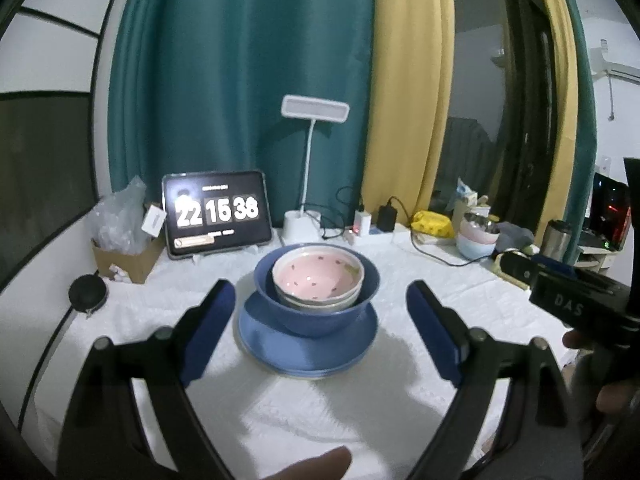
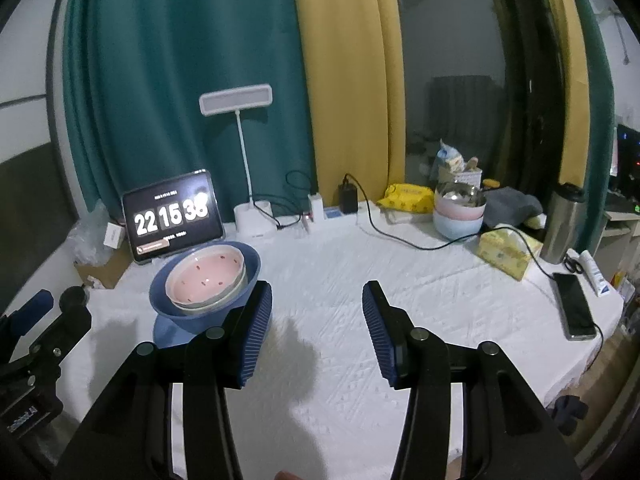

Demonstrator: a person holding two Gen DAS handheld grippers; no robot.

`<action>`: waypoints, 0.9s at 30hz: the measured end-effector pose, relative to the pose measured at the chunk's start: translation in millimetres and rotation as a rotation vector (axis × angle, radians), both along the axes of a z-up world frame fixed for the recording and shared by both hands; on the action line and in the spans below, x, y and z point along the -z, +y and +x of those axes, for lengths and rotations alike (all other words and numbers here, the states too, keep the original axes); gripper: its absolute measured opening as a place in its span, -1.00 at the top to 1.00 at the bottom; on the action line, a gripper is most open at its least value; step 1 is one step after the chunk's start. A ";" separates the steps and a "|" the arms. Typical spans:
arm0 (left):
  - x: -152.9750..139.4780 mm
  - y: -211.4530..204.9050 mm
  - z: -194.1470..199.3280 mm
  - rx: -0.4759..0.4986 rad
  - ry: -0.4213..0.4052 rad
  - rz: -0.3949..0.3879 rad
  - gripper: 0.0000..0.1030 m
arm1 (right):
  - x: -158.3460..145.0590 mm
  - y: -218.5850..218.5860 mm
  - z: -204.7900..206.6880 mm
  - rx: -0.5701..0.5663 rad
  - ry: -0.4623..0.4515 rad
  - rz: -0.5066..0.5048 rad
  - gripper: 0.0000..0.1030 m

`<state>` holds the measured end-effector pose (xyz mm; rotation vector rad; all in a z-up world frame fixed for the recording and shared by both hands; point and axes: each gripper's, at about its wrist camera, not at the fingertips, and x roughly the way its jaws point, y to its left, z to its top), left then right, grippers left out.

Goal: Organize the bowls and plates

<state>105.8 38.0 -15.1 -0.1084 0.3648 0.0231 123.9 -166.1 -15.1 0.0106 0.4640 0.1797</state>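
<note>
Left wrist view: left tool (image 1: pixel 320 300) spread wide and empty, stacked bowls (image 1: pixel 318 280) on blue plates (image 1: pixel 308 350) mid-worktop (image 1: pixel 460 300); tablet clock (image 1: pixel 216 212), lamp (image 1: pixel 304 184) behind. Right tool (image 2: pixel 316 308) half-spread, empty.

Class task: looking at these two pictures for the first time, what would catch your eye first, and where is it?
First, the stack at the table's middle: a pink bowl nested in a blue bowl on a blue plate. Behind it, to the left, a tablet shows large glowing clock digits. Teal and yellow curtains fill the background.
</note>
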 end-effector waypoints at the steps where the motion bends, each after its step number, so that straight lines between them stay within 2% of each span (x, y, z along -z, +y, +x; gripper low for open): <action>1: -2.1 -0.9 -3.4 0.002 -0.007 0.000 -0.72 | -3.1 -1.4 -5.3 0.001 -0.010 0.002 0.03; 14: -33.8 -13.3 -47.7 0.002 -0.104 0.017 -0.73 | -35.4 -14.0 -58.7 -0.004 -0.121 0.018 0.01; 27: -59.1 -26.8 -86.2 0.011 -0.162 0.053 -0.73 | -64.6 -28.1 -106.7 0.005 -0.216 0.025 -0.03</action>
